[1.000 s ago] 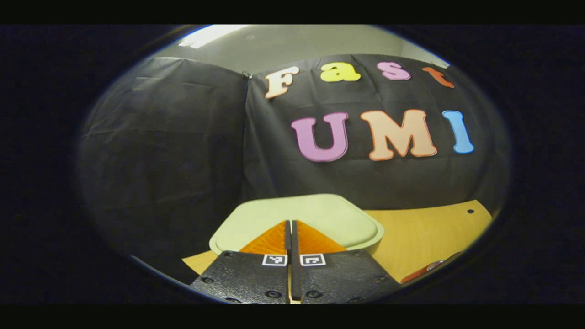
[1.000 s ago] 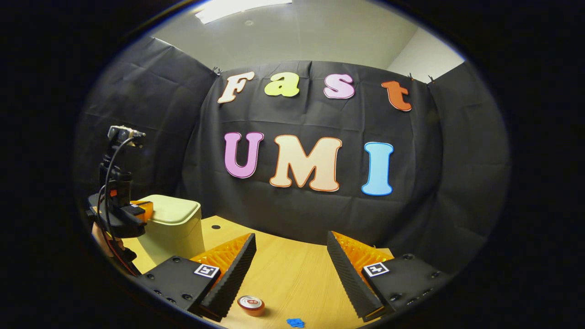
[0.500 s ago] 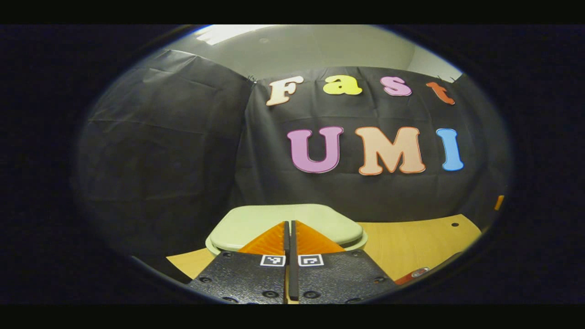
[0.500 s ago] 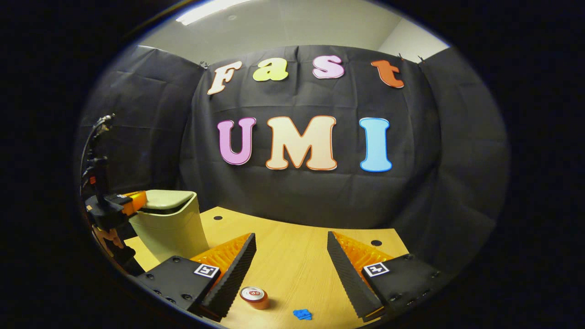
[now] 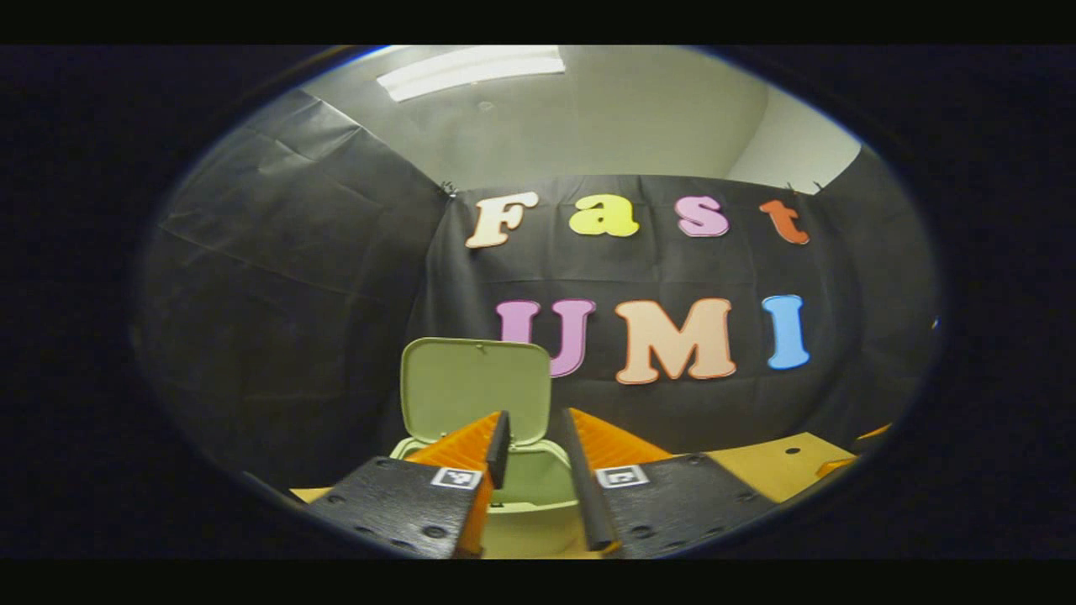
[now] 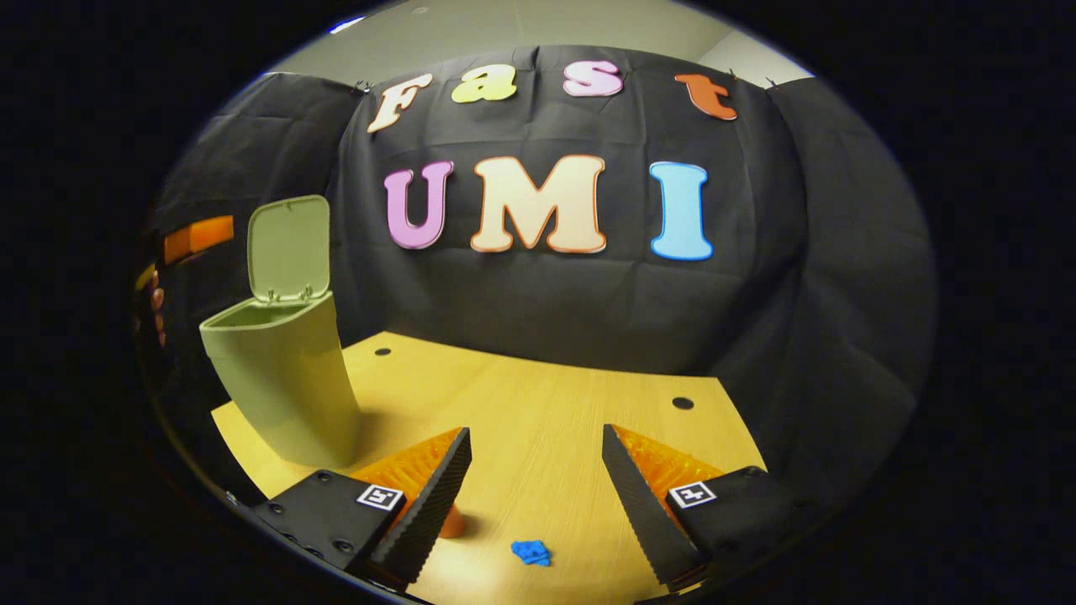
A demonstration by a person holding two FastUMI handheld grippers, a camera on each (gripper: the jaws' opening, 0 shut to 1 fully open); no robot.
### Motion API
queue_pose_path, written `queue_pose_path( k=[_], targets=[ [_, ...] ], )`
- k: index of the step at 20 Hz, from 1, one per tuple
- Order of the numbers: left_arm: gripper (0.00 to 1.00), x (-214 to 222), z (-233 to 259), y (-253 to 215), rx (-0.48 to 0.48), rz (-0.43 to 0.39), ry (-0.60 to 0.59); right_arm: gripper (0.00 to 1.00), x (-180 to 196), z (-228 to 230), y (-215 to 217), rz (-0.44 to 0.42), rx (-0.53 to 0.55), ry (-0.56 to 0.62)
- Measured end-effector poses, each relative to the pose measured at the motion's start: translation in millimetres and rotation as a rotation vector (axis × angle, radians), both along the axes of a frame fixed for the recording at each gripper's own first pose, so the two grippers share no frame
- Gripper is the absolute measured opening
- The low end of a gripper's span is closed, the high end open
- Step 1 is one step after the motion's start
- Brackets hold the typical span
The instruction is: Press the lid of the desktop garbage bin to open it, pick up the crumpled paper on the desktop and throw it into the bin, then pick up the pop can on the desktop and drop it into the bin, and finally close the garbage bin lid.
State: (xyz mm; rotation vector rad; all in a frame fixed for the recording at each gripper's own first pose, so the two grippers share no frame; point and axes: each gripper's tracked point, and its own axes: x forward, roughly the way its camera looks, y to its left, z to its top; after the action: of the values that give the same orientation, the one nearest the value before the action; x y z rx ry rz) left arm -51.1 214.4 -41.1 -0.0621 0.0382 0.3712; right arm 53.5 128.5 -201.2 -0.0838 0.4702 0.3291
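Crumpled paper [image 6: 530, 552] lies between the right gripper [image 6: 536, 470] fingers — untouched.

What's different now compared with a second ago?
The bin's lid has sprung up and stands open; a second ago it lay flat with the left gripper pressing on it, fingers together. That gripper has pulled back and its fingers have parted a little. The right gripper has tipped down towards the table, staying wide open. The blue paper and the bin stay put.
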Motion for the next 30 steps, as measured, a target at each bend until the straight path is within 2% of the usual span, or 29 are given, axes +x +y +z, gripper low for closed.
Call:
queue_pose_path(
  k=[1,3,10,17,19,22,23,25,26,30],
  targets=[
    [0.68,0,5,-1,0.000,-0.006,-0.007,0.99,-2,-14,0,0.010,-0.012,0.026],
    [0.92,-6,13,-3,0.012,-0.003,-0.026,0.99,-2,-43,0,0.029,-0.034,0.084],
    [0.90,-33,35,11,0.128,0.058,-0.014,0.99,-19,-164,-8,0.070,-0.160,0.319],
    [0.91,-58,44,29,0.183,0.123,0.011,0.98,-38,-209,-7,0.087,-0.189,0.449],
    [0.92,-63,44,32,0.184,0.134,0.015,0.82,-42,-215,-7,0.089,-0.183,0.485],
    [0.91,-68,38,37,0.177,0.146,0.035,0.42,-46,-213,0,0.098,-0.125,0.519],
    [0.91,-69,36,39,0.172,0.150,0.043,0.32,-44,-209,0,0.094,-0.114,0.511],
    [0.92,-70,35,40,0.161,0.151,0.047,0.34,-24,-188,-1,0.053,-0.103,0.415],
    [0.92,-70,35,41,0.161,0.150,0.047,0.19,-16,-174,4,0.053,-0.081,0.389],
    [0.91,-70,37,44,0.156,0.141,0.046,0.18,11,-115,26,0.048,0.003,0.275]
  ],
)
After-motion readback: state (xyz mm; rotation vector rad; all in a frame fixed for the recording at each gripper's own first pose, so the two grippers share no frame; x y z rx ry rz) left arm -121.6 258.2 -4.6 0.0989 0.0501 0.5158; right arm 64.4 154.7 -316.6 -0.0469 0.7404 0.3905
